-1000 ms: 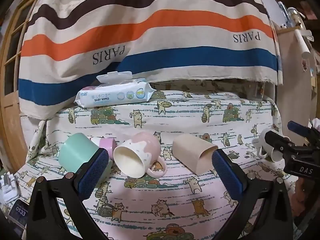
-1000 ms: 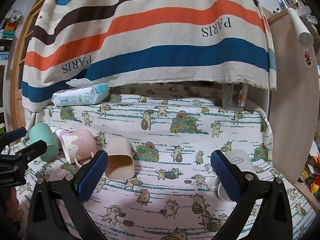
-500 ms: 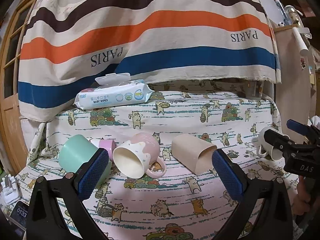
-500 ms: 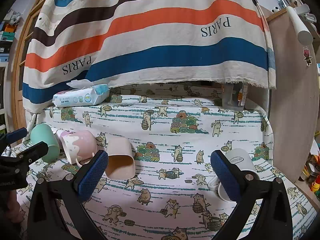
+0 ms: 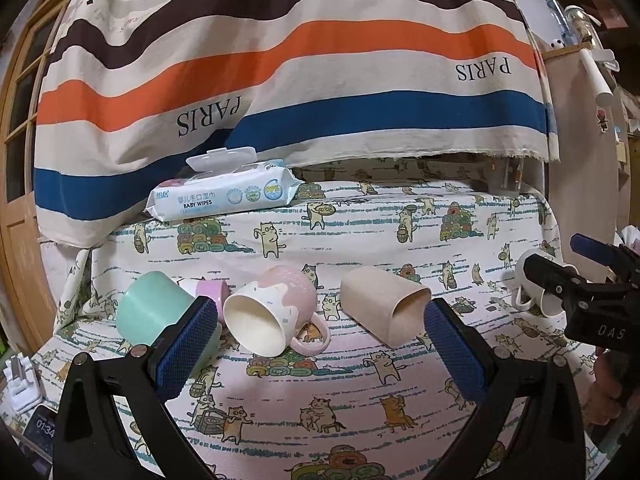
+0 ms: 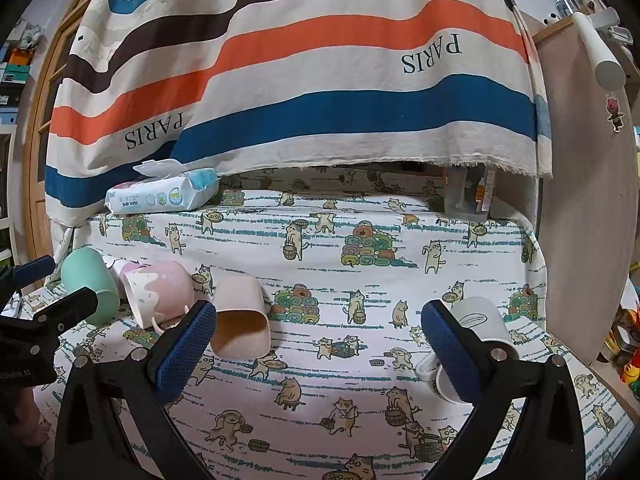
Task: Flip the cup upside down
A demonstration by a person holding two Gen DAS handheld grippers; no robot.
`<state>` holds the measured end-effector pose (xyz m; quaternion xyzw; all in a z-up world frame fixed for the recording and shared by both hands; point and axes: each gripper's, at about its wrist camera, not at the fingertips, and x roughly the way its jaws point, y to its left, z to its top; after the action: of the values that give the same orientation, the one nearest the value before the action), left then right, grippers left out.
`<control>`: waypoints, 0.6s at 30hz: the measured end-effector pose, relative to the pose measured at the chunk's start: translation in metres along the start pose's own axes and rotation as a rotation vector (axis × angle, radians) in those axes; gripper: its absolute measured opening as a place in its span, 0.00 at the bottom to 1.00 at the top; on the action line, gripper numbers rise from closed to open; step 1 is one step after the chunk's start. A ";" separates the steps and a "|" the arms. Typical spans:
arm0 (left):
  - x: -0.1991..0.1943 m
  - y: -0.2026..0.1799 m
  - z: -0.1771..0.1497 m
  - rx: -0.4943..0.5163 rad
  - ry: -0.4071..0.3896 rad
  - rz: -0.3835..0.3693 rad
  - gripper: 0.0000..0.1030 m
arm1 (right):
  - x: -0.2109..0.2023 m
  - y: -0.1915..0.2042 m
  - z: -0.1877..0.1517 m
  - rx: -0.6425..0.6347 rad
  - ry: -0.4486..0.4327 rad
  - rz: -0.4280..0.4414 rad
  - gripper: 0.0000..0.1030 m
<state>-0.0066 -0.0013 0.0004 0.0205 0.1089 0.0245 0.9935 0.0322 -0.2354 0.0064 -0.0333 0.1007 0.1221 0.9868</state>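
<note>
Almost nothing is changed from one second ago: both views are only shifted slightly. The left gripper [image 5: 316,354] and right gripper [image 6: 318,350] are kept spread and empty. The pink mug [image 5: 272,312] lies on its side, just beyond the left jaws, so no grasp is begun yet.

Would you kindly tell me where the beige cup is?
The beige cup lies on its side mid-table, between the pink mug and the white mug.

A baby wipes pack [image 5: 224,196] lies at eleven o'clock on the cat-print cloth [image 5: 360,400], below a striped fabric [image 5: 280,60].
</note>
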 end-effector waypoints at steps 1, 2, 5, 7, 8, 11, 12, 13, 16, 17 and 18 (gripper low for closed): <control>0.000 0.000 0.000 0.000 0.000 0.000 1.00 | 0.000 0.000 0.000 0.000 0.001 0.002 0.99; 0.000 -0.001 0.000 0.002 -0.001 0.001 1.00 | 0.000 0.001 0.000 0.000 0.004 0.003 0.99; 0.000 0.000 0.000 0.006 0.000 0.002 1.00 | 0.000 0.001 0.000 0.001 0.004 0.003 0.99; 0.000 0.000 0.000 0.004 0.000 -0.004 1.00 | 0.001 0.001 0.000 0.000 0.005 0.009 0.99; 0.000 0.000 0.000 0.002 0.000 -0.005 1.00 | 0.002 0.001 0.000 -0.001 0.007 0.011 0.99; -0.001 0.000 -0.001 -0.009 -0.002 -0.005 1.00 | 0.005 0.001 0.000 0.003 0.020 0.014 0.99; -0.001 0.000 -0.001 -0.008 -0.002 -0.003 1.00 | 0.005 0.000 0.000 0.005 0.022 0.013 0.99; -0.002 -0.001 -0.001 -0.006 -0.002 -0.002 1.00 | 0.006 0.000 0.000 0.007 0.022 0.010 0.99; -0.002 -0.003 -0.001 0.001 -0.001 -0.004 1.00 | 0.001 -0.001 0.000 0.009 0.000 0.000 0.99; -0.003 -0.003 -0.001 0.002 -0.001 -0.005 1.00 | 0.000 -0.001 0.000 0.009 -0.004 0.000 0.99; -0.002 -0.002 -0.001 0.001 -0.002 -0.005 1.00 | 0.001 -0.001 0.000 0.008 -0.003 0.000 0.99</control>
<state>-0.0090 -0.0038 0.0002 0.0207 0.1081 0.0221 0.9937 0.0329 -0.2360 0.0066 -0.0289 0.0997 0.1216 0.9871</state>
